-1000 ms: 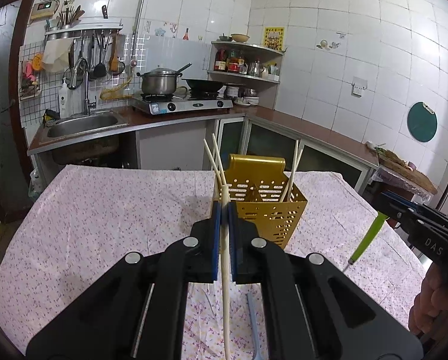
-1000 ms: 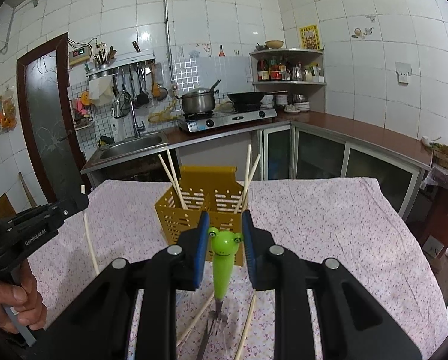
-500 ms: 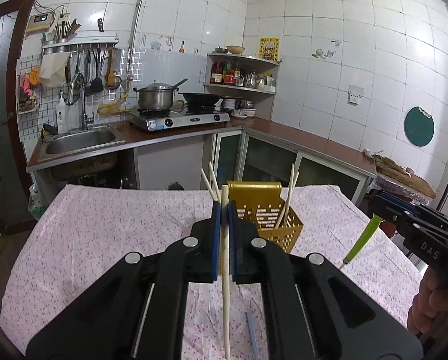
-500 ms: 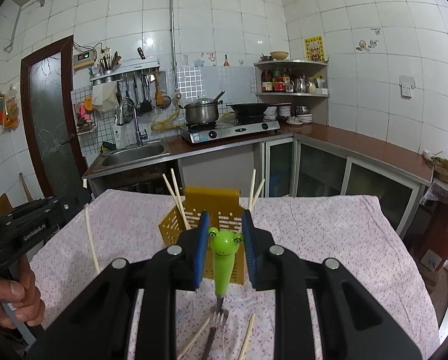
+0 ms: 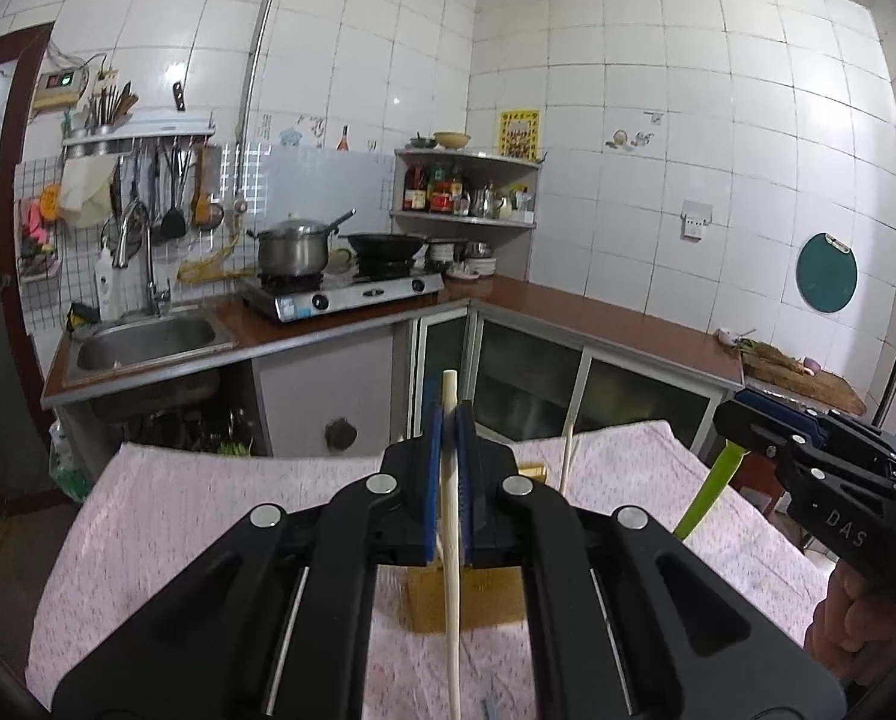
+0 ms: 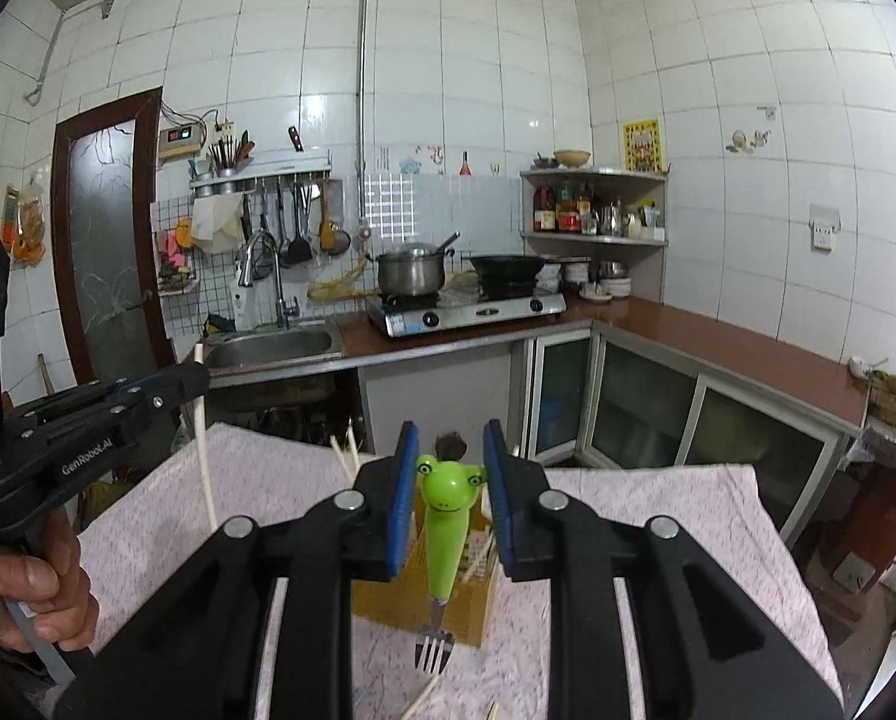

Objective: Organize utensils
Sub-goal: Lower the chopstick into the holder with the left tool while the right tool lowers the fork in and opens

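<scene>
Jaws clamped: left gripper (image 5: 449, 420) on a chopstick (image 5: 452, 570), right gripper (image 6: 451, 444) on a frog fork (image 6: 444, 531).

Both utensils are held upright, long axes vertical; the yellow holder (image 6: 411, 600) is seen just beyond and below the jaws at lower centre, on the table (image 6: 658, 516).

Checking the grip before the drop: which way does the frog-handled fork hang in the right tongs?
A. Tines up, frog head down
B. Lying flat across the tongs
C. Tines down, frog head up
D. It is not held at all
C: in the right wrist view the right tongs clamp the green frog fork, its frog face on top and the metal tines hanging below.
</scene>
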The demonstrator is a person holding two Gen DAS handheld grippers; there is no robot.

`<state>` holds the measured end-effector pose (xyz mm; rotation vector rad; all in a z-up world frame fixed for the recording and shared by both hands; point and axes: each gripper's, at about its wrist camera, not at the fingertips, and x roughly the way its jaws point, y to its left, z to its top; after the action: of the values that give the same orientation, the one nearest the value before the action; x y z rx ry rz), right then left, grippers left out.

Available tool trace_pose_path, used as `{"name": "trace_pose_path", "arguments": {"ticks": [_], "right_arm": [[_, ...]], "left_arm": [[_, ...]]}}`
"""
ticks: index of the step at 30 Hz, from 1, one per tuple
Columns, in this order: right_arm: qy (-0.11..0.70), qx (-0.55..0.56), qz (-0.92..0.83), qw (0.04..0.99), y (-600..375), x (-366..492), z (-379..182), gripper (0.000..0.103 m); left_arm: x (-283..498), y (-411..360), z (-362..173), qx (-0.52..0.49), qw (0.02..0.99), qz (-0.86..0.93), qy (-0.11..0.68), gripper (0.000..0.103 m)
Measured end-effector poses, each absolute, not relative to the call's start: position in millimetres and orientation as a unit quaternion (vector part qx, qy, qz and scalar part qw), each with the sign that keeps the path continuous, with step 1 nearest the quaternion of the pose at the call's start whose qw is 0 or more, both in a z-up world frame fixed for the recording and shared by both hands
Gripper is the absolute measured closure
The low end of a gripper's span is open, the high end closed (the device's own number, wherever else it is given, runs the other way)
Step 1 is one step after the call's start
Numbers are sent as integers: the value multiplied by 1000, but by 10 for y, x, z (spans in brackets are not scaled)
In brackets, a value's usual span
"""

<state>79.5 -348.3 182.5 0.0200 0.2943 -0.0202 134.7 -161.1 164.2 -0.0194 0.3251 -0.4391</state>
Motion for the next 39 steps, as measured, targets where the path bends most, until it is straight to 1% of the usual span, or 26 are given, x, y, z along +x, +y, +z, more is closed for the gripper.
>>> {"name": "trace_pose_path", "arguments": {"ticks": [6,16,33,39], "right_arm": [[139,3,-20,990,-3551,997,2002,81],[138,3,-23,990,-3594,1382,2093,81],[151,8,-17,988,-3644,1788,1888,81],[158,11,-14,987,-3645,1858,1809,81]], "left_arm": [[1547,-1751,1790,-8,963,-223,149,99],[2002,-1948,1868,-13,965,-220,142,99],[2365,-2101,1817,-12,965,-219,142,99],[2470,-2149,1677,-13,963,-219,155,99]]}}
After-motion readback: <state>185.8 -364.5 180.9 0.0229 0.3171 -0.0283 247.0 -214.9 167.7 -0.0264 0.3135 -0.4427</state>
